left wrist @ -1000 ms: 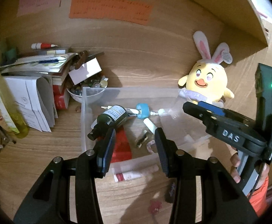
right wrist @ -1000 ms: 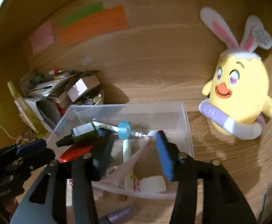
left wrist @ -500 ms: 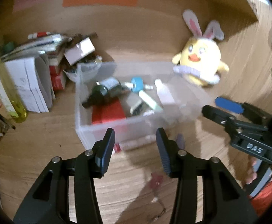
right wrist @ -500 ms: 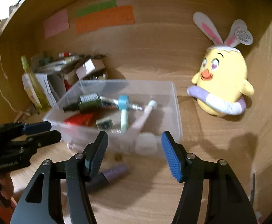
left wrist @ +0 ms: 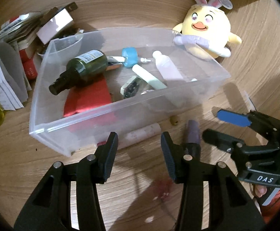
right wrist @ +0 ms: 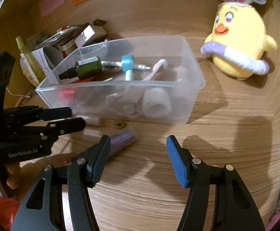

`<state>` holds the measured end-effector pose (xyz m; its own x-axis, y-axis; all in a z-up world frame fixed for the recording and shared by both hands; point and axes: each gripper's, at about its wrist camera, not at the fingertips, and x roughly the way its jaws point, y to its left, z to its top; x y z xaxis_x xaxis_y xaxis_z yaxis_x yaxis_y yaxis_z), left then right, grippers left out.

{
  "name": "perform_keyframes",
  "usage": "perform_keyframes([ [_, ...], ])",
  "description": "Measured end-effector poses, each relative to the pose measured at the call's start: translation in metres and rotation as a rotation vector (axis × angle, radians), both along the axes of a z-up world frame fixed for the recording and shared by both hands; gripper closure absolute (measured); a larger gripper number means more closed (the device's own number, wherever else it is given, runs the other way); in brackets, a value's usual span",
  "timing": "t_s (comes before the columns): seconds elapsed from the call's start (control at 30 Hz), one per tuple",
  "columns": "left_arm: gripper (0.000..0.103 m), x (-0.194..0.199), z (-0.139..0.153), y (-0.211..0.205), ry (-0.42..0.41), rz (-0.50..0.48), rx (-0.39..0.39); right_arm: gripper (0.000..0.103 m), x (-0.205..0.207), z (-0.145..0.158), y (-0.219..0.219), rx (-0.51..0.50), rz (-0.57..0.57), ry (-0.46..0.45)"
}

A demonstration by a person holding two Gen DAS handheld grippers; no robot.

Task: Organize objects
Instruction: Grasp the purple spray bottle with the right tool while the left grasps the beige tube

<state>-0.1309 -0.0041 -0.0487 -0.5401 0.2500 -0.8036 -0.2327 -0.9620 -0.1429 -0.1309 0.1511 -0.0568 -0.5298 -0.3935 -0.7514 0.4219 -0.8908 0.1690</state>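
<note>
A clear plastic bin [left wrist: 105,113] [right wrist: 190,88] sits on the wooden desk and holds a dark green bottle [left wrist: 82,68] [right wrist: 86,68], a red packet [left wrist: 88,98], tubes and a blue-capped item [left wrist: 129,56] [right wrist: 127,62]. A purple tube [left wrist: 192,132] [right wrist: 121,140] and a white tube [left wrist: 141,134] lie on the desk in front of the bin. My left gripper [left wrist: 139,150] [right wrist: 76,118] is open and empty, just short of the white tube. My right gripper [right wrist: 138,159] [left wrist: 218,125] is open and empty, beside the purple tube.
A yellow bunny-eared plush [left wrist: 207,32] [right wrist: 238,50] sits right of the bin against the wooden back wall. Papers, books and a small box [left wrist: 14,53] [right wrist: 66,36] are stacked left of the bin. A yellow-green bottle [right wrist: 29,61] stands at far left.
Both grippers have pulled back out of the bin toward the desk's front. The purple and white tubes in front of the bin have come into view below them.
</note>
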Motion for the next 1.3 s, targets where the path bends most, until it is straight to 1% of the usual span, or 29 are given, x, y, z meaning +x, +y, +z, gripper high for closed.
perform_keyframes([
  [0.1,0.056,0.001,-0.001,0.002,0.004,-0.003,-0.018,0.047,-0.002,-0.003,-0.005,-0.039,0.018,-0.037],
  [0.17,0.055,0.003,-0.002,0.003,0.008,-0.017,-0.029,0.046,-0.003,-0.006,-0.01,-0.045,0.032,-0.056],
  [0.3,0.054,0.012,-0.002,0.004,-0.017,-0.059,-0.039,0.046,-0.002,-0.007,-0.013,-0.046,0.031,-0.057],
  [0.37,0.054,0.017,-0.002,0.004,-0.023,-0.06,-0.042,0.046,-0.002,-0.007,-0.01,-0.058,0.025,-0.067],
  [0.5,0.053,0.025,0.011,0.0,0.039,-0.042,-0.061,0.046,-0.002,-0.006,-0.012,-0.073,0.029,-0.083],
  [0.57,0.049,0.021,0.012,-0.002,0.044,-0.037,-0.069,0.046,-0.004,-0.007,-0.016,-0.087,0.043,-0.103],
  [0.67,0.049,0.014,0.004,-0.004,0.011,-0.03,-0.059,0.046,-0.005,-0.01,-0.023,-0.071,0.042,-0.106],
  [0.7,0.049,0.01,-0.001,-0.005,-0.014,-0.03,-0.049,0.046,-0.006,-0.012,-0.023,-0.068,0.047,-0.114],
  [0.77,0.049,0.01,-0.007,-0.005,-0.03,-0.031,-0.042,0.046,-0.006,-0.014,-0.02,-0.081,0.052,-0.124],
  [0.83,0.049,0.01,-0.012,-0.004,-0.044,-0.032,-0.036,0.046,-0.006,-0.013,-0.019,-0.072,0.055,-0.124],
  [0.97,0.049,0.014,-0.016,0.0,-0.034,-0.036,-0.039,0.047,-0.002,-0.013,-0.016,-0.041,0.068,-0.11],
  [1.03,0.049,0.015,-0.016,0.0,-0.029,-0.039,-0.04,0.05,0.0,-0.013,-0.017,-0.022,0.072,-0.098],
  [1.1,0.051,0.017,-0.016,0.001,-0.022,-0.038,-0.043,0.058,0.001,-0.013,-0.018,-0.005,0.077,-0.087],
  [1.17,0.056,0.018,-0.016,0.002,-0.014,-0.04,-0.049,0.064,-0.001,-0.013,-0.02,-0.005,0.085,-0.088],
  [1.23,0.063,0.021,-0.016,0.002,-0.008,-0.043,-0.053,0.068,-0.003,-0.014,-0.022,-0.009,0.098,-0.087],
  [1.27,0.065,0.021,-0.016,0.002,-0.006,-0.043,-0.055,0.072,-0.003,-0.014,-0.025,-0.006,0.102,-0.083],
  [1.3,0.069,0.022,-0.016,0.003,-0.003,-0.043,-0.058,0.077,-0.003,-0.014,-0.027,-0.001,0.11,-0.077],
])
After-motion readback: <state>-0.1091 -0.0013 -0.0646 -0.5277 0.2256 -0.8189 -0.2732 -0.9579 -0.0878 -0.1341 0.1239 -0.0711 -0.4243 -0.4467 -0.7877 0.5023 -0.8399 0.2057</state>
